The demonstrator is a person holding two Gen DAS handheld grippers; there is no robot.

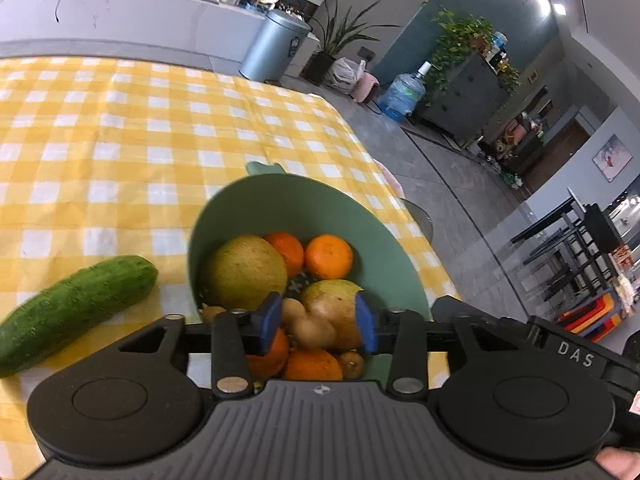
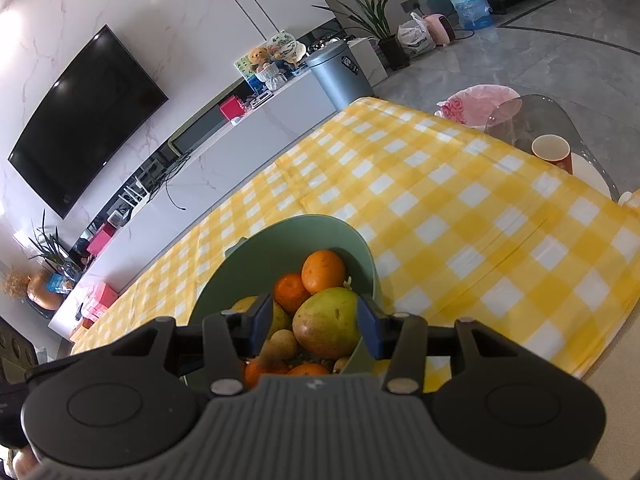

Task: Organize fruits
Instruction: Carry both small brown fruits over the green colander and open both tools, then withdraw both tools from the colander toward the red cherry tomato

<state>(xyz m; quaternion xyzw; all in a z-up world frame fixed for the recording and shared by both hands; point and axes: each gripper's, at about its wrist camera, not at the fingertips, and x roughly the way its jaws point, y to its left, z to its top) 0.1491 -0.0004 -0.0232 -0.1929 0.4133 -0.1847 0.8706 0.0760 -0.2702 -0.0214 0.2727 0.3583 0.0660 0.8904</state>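
Observation:
A green bowl point(image 1: 224, 216) on the yellow checked tablecloth holds several fruits: oranges point(image 1: 329, 257), a round yellow-green fruit point(image 1: 244, 272), a mango point(image 1: 332, 304), a piece of ginger point(image 1: 312, 326) and small brown fruits. My left gripper point(image 1: 319, 323) is open just above the bowl, its blue pads on either side of the ginger and mango without pinching them. A cucumber point(image 1: 72, 308) lies on the cloth left of the bowl. In the right wrist view my right gripper point(image 2: 314, 326) is open over the same bowl point(image 2: 280, 236), its pads flanking the mango point(image 2: 326, 322).
The table's far edge point(image 1: 360, 136) drops to the floor on the right. A red paper cup point(image 2: 552, 152) and a white plate point(image 2: 588, 176) stand at the table's far right corner beside a clear chair back point(image 2: 540, 116). A grey bin point(image 1: 272, 46) stands beyond the table.

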